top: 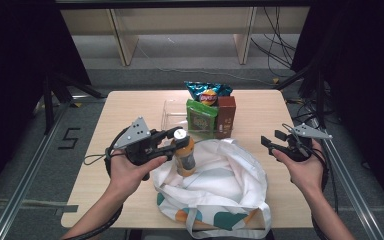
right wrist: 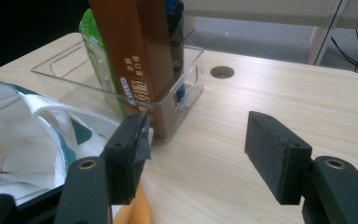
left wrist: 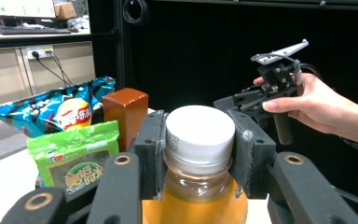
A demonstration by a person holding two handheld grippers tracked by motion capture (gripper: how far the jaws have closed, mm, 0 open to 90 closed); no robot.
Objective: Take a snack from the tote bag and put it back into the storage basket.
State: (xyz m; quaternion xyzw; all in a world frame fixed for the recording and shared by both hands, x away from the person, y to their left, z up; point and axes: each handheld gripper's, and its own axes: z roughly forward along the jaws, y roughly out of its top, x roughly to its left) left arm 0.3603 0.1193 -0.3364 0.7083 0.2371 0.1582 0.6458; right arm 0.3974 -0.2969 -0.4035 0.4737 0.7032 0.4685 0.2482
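Observation:
My left gripper (top: 175, 141) is shut on the white cap and neck of a bottle of orange drink (top: 185, 159), which hangs upright at the left rim of a white tote bag (top: 220, 182). In the left gripper view the pads (left wrist: 150, 144) press both sides of the cap (left wrist: 199, 130). My right gripper (top: 271, 142) hovers open and empty over the table to the right of the bag. Its jaws (right wrist: 200, 149) point toward the brown box (right wrist: 140, 56).
A clear plastic tray (top: 172, 116) stands behind the bag and holds a green snack packet (top: 201, 118), a brown box (top: 226, 116) and a blue chip bag (top: 208, 92). The wooden table (top: 125, 110) has bare room at left and far right.

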